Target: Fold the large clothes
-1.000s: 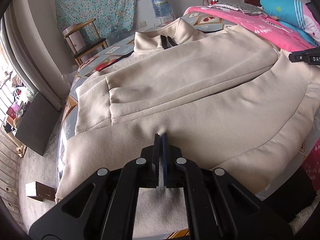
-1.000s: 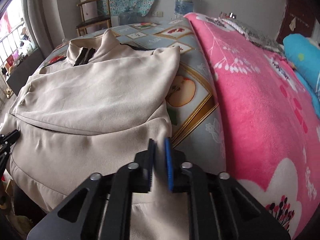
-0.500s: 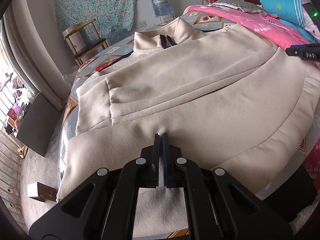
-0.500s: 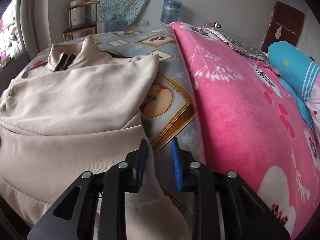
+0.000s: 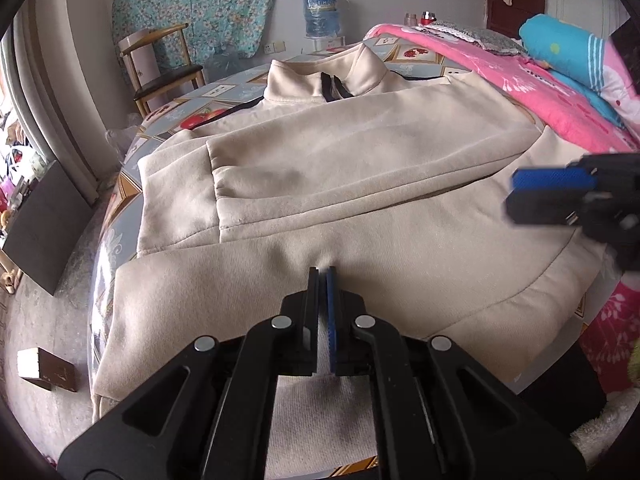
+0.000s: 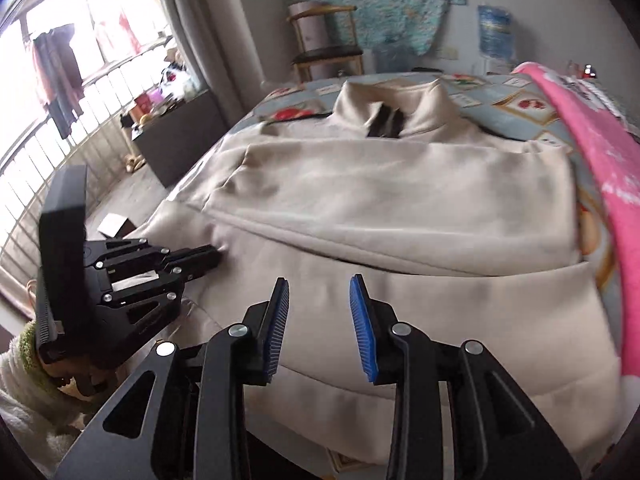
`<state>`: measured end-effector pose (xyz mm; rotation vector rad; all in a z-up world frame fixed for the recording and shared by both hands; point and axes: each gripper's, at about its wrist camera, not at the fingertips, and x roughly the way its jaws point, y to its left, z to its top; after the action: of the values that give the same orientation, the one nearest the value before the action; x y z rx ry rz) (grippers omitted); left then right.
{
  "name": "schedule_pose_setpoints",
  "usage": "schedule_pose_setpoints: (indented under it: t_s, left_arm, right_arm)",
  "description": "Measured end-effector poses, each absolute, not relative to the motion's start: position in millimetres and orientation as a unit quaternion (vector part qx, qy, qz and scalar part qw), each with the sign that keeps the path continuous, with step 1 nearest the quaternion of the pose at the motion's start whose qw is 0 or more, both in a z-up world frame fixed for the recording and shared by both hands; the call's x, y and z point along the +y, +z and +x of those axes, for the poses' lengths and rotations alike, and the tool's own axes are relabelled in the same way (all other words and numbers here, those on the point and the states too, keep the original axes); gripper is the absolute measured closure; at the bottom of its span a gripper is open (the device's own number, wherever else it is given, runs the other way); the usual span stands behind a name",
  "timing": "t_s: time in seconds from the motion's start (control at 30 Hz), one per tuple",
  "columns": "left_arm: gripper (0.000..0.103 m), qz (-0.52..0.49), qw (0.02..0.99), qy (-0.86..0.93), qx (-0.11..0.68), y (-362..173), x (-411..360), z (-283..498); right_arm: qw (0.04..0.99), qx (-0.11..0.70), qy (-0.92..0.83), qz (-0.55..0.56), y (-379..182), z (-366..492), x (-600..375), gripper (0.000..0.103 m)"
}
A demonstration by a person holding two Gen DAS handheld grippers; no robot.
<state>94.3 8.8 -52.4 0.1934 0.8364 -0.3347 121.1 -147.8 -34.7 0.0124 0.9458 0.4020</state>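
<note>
Left hand-held gripper pinching beige jacket hem, right hand-held gripper released above it

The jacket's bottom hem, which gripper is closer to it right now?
Left. The left gripper is clamped on the beige jacket at its hem; the right gripper hovers open above it.
</note>
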Motion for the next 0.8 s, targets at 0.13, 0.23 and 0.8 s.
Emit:
schedule_pose_setpoints:
  t_s: [0.13, 0.23, 0.8]
  left_arm:
    - [0.097, 0.037, 0.891, -0.196, 0.408, -36, 38, 87]
    - [0.093, 0.041, 0.898, -0.23, 0.372, -11, 54, 58]
    - [0.087, -0.037, 0.897, -0.172, 0.406, -27, 110, 63]
  right_arm:
    - [0.863, 0.468, 0.189, -0.011, -41, 128, -141, 0.072]
    - [0.858, 0.474, 0.198, 0.01, -42, 127, -151, 0.072]
    - [0.861, 0.472, 0.192, 0.0, -45, 129, -146, 0.072]
